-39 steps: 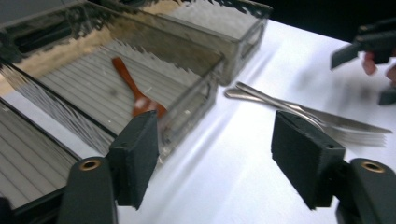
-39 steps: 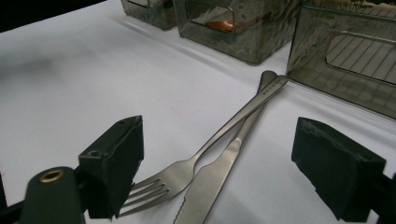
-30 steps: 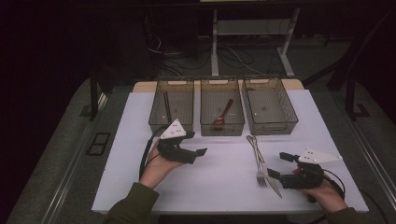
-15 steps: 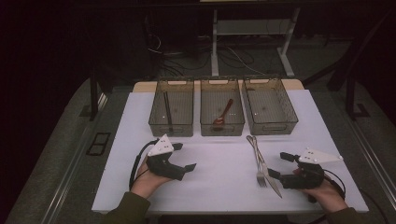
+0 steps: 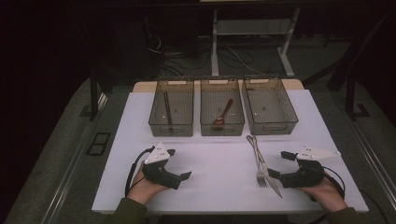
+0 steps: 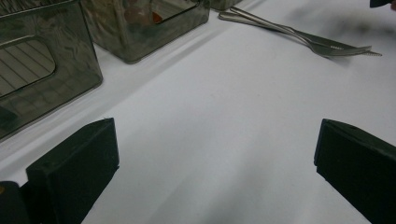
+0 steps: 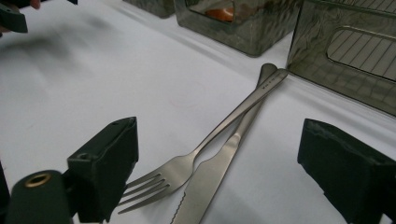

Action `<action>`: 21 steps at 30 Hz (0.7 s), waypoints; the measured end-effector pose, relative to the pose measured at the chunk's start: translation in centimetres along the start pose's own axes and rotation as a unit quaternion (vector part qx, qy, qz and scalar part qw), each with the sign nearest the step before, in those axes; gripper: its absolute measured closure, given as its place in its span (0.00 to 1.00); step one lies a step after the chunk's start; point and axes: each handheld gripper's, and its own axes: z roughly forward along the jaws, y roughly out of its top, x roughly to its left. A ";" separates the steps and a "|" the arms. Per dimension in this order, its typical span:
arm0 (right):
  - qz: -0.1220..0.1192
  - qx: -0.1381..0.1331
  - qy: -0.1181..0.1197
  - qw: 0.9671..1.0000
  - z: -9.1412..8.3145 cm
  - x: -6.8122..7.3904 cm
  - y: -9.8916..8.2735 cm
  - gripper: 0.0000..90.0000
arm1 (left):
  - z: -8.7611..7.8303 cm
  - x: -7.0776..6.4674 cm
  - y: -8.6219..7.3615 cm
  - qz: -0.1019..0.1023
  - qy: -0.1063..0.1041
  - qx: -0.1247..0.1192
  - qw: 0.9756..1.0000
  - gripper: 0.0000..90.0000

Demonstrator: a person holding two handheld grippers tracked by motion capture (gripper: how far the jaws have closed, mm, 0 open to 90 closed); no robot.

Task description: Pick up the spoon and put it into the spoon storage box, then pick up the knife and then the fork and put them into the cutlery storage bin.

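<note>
Right gripper view: fork, knife between open right claw jaws.

The room is dark. A white table stands on grey floor. Behind it, cables lie around a white desk frame.

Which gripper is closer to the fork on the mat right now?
Right. The right gripper sits just beside the fork, its open jaws facing the tines. The left gripper, also open, rests well across the mat from it.
</note>
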 end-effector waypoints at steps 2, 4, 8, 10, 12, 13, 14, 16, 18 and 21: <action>0.004 0.011 -0.001 1.000 0.2 -0.1 0.2 0.13 | 0.1 0.0 0.0 0.004 -0.001 0.002 1.000 0.00; 0.009 0.019 -0.001 1.000 0.4 -0.2 0.4 0.13 | 0.1 -0.1 0.0 0.005 -0.002 0.002 1.000 0.00; 0.021 0.027 -0.001 0.999 0.8 -0.4 0.9 0.19 | 0.2 -0.1 0.0 0.003 -0.004 0.003 1.000 0.00; 0.027 0.029 -0.003 0.999 1.1 -0.6 1.3 0.26 | 0.2 0.0 -0.1 0.005 -0.006 0.002 1.000 0.00; 0.034 0.033 -0.002 0.999 1.4 -0.9 1.6 0.33 | 0.3 0.0 -0.1 0.002 -0.007 0.003 1.000 0.00; 0.039 0.035 -0.001 0.999 1.6 -1.2 1.8 0.37 | 0.4 0.0 -0.1 0.002 -0.008 0.002 1.000 0.00; 0.041 0.035 -0.002 0.999 1.7 -1.4 2.0 0.41 | 0.4 0.0 -0.2 0.002 -0.007 0.002 1.000 0.00; 0.047 0.036 -0.005 0.998 2.1 -1.8 2.4 0.49 | 0.4 0.0 -0.2 0.003 -0.007 0.004 1.000 0.00; 0.053 0.038 -0.009 0.998 2.5 -2.2 2.7 0.58 | 0.4 0.0 -0.2 0.007 -0.005 0.006 1.000 0.00; 0.056 0.043 -0.016 0.997 3.4 -2.7 3.3 0.70 | 0.4 -0.1 -0.1 0.007 -0.004 0.005 1.000 0.00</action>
